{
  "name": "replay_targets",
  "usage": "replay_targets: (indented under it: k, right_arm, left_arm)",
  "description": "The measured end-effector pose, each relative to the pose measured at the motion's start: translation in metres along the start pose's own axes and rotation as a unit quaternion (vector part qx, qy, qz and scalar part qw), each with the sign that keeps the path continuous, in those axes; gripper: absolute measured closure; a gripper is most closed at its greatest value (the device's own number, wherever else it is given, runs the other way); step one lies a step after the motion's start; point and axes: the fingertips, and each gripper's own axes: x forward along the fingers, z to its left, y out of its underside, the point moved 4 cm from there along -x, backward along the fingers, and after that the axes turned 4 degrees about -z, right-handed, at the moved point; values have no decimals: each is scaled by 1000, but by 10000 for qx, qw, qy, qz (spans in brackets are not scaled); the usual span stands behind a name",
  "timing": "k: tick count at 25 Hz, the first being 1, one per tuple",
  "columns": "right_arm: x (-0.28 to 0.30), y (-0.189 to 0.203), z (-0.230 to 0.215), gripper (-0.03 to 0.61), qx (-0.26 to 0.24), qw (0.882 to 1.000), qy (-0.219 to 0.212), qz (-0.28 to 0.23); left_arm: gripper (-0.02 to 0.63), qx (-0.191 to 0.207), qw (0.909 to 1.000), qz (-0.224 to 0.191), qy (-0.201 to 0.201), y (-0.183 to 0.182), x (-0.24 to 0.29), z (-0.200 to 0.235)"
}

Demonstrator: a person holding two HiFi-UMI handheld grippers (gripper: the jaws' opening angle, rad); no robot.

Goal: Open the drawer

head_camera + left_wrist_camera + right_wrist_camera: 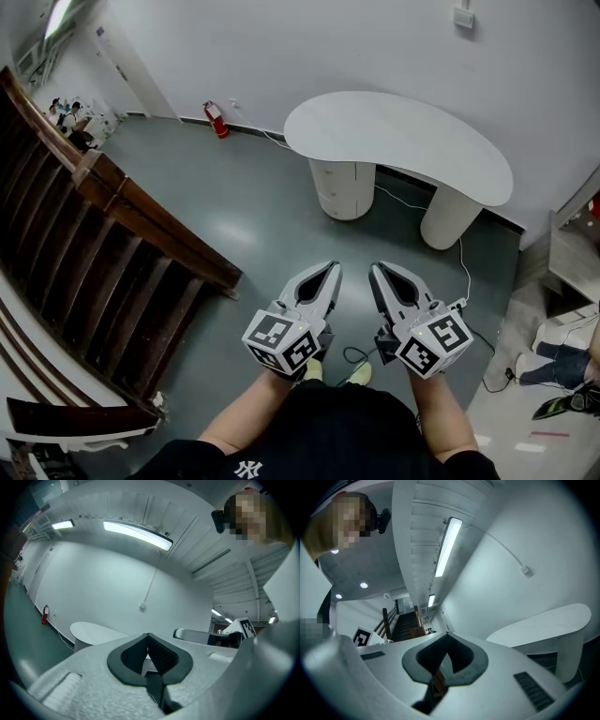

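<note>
You are at the very start: nothing has reached the drawer (330, 184) yet. It sits in the round pedestal (343, 195) under the left end of the white curved surface (403, 131), well apart from you across the grey floor (244, 216). Your left gripper (332, 266) and right gripper (377, 268) are both closed, tips together, nothing between them. You hold them side by side before your waist, roughly level, pointing toward the surface. Next, I judge, you need to walk up, lower one gripper to the drawer front and part its jaws; any handle is too small to make out.
</note>
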Motion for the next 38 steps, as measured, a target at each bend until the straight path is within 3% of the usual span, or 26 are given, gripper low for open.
replay_targets:
  k: [14,23,29,38]
  right_arm:
    - [-26,-7,-47,563,294,9994,151,-31]
    - [-2,-10,-86,563,335,9990,275,57]
    - [49,-5,-117,563,342,9988,294,210]
    - [163,12,-177,563,353,9974,467,429]
  left_arm:
    - [604,108,9992,207,-331,21,30,1]
    - [603,97,9990,313,-302,28,71,23]
    - [604,86,9989,360,-292,28,112,67]
    - [604,97,9980,528,-329,26,188,180]
